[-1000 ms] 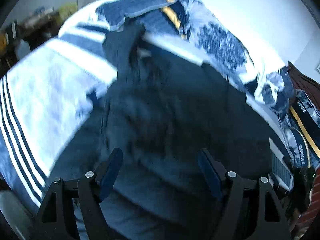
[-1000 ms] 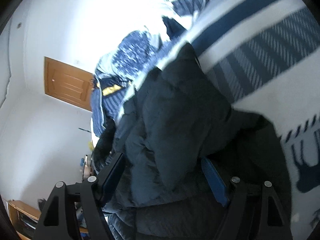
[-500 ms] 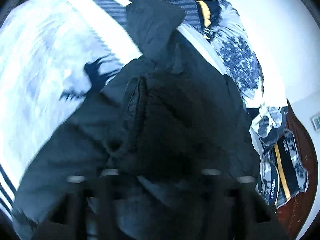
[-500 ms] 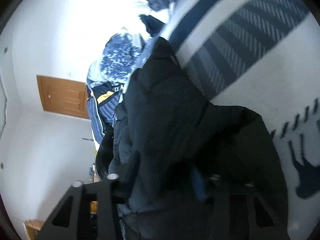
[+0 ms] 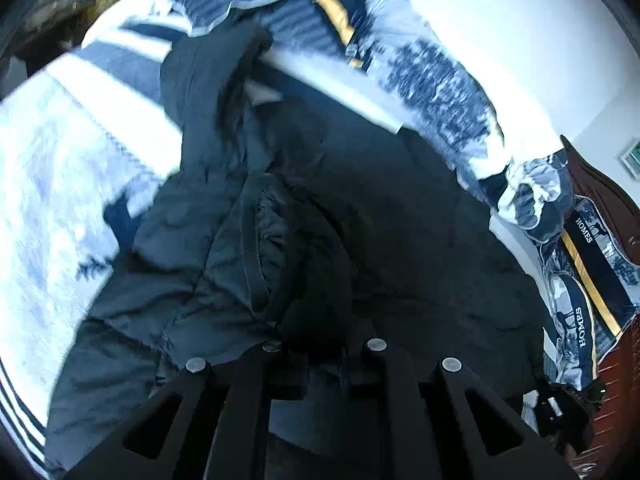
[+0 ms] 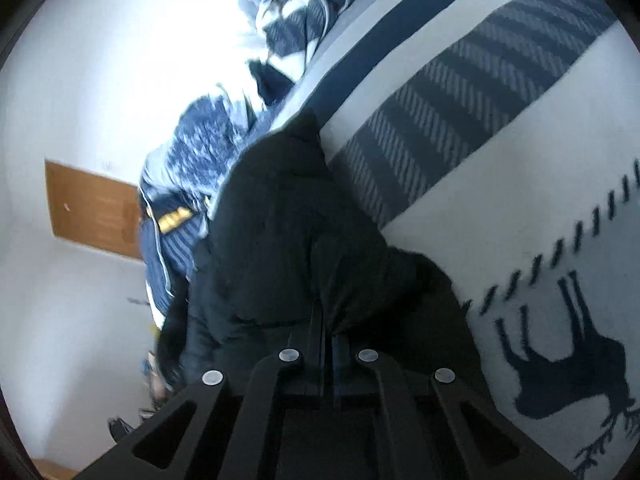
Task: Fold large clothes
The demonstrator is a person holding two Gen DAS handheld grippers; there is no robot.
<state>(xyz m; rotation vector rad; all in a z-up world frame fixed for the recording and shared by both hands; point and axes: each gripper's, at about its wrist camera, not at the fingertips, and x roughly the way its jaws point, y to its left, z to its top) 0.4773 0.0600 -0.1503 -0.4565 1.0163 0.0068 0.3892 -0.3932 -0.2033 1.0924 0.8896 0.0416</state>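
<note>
A large dark puffer jacket (image 5: 360, 220) lies spread on a bed with a white and navy blanket (image 5: 52, 184). My left gripper (image 5: 324, 344) is shut on a bunched fold of the jacket near its lower edge. In the right wrist view the same jacket (image 6: 280, 232) hangs and bunches in front of me, and my right gripper (image 6: 326, 332) is shut on a pinch of its fabric. The fingertips of both grippers are buried in the dark cloth.
A crumpled blue and white duvet (image 5: 432, 72) lies along the bed's far side, with pillows marked HOMES (image 5: 584, 240) by a dark wooden headboard (image 5: 600, 184). The blanket's deer print (image 6: 560, 360) is at my right. A wooden door (image 6: 92, 216) stands in the white wall.
Both grippers were open over the jacket a second ago. Both have closed on its fabric, and the jacket has bunched up between them as they lifted.
</note>
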